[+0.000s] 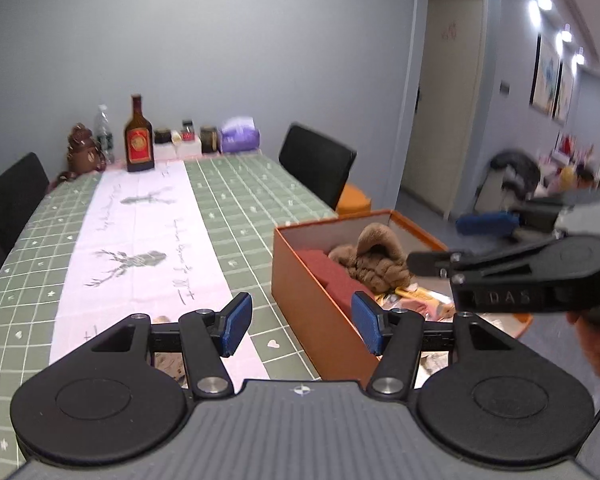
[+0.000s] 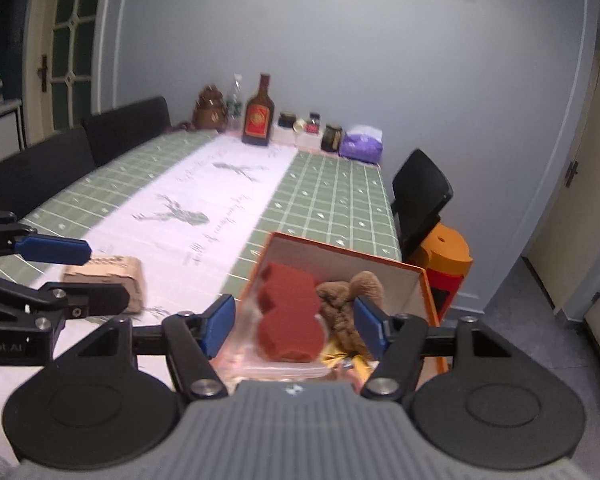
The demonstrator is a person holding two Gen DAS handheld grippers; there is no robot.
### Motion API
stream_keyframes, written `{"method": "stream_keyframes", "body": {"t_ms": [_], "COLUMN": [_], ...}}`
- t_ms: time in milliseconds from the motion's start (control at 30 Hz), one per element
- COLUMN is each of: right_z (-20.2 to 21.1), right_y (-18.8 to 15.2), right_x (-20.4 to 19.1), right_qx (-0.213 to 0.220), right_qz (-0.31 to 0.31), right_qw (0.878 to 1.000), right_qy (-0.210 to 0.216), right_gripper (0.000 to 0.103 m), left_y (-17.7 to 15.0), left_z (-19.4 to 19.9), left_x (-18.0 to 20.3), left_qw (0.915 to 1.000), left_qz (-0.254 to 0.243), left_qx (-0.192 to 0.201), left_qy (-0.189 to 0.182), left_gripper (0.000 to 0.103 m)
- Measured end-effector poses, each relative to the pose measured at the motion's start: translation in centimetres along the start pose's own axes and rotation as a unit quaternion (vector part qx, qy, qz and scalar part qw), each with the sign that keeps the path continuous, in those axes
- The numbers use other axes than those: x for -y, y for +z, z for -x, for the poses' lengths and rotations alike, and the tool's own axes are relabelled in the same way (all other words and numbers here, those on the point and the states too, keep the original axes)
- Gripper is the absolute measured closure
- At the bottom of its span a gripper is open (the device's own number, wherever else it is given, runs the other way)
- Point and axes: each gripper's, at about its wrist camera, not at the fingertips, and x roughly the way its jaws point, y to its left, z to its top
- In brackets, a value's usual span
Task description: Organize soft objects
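left gripper (image 1: pixel 300 322): jaws apart, empty | right gripper (image 2: pixel 296 326): jaws apart, empty | advice: approach tan cardboard carton (image 2: pixel 108 276) squarely, then drop it into orange rectangular cardboard box (image 2: pixel 428 300).

On the counter (image 2: pixel 332 196) a box (image 2: pixel 420 296) sits at its near five-o'clock corner holding a sponge block (image 2: pixel 292 320) with a plush toy (image 2: pixel 348 304) at its three o'clock, a carton (image 2: pixel 108 276) lies at nine o'clock of the box, and bottles (image 2: pixel 258 114) line the twelve-o'clock edge.
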Motion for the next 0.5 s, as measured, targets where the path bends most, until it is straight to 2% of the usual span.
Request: {"method": "stream_keyframes", "body": {"t_ms": [133, 167, 233, 333, 433, 500], "right_z": [3.3, 4.0, 5.2, 6.6, 7.8, 8.4], "right_y": [-1.9, -2.4, -3.5, -5.0, -6.6, -7.7], "right_x": [-2.8, -3.5, -5.2, -7.7, -9.6, -10.3], "right_qx": [0.038, 0.046, 0.061, 0.081, 0.102, 0.107], "right_qz": [-0.022, -0.023, -0.024, -0.015, -0.019, -0.036], "right_qw": [0.999, 0.999, 0.998, 0.996, 0.994, 0.992], "right_qy": [0.011, 0.009, 0.0, -0.013, -0.036, -0.046], "right_gripper": [0.036, 0.031, 0.024, 0.023, 0.023, 0.019], "left_y": [-1.6, -2.0, -2.9, -4.4, -5.7, -6.5], "left_z": [3.3, 4.0, 5.1, 6.7, 7.6, 8.1], "left_x": [-0.7, -0.7, -0.9, -1.2, -1.4, -1.7], "left_qw": [0.9986, 0.9981, 0.9973, 0.9963, 0.9947, 0.9927], "left_qz": [-0.006, -0.009, -0.01, -0.004, -0.001, 0.006], "left_qx": [0.049, 0.057, 0.067, 0.083, 0.096, 0.104], "left_qy": [0.017, 0.023, 0.026, 0.02, 0.038, 0.06], "left_gripper": [0.036, 0.036, 0.036, 0.035, 0.035, 0.035]}}
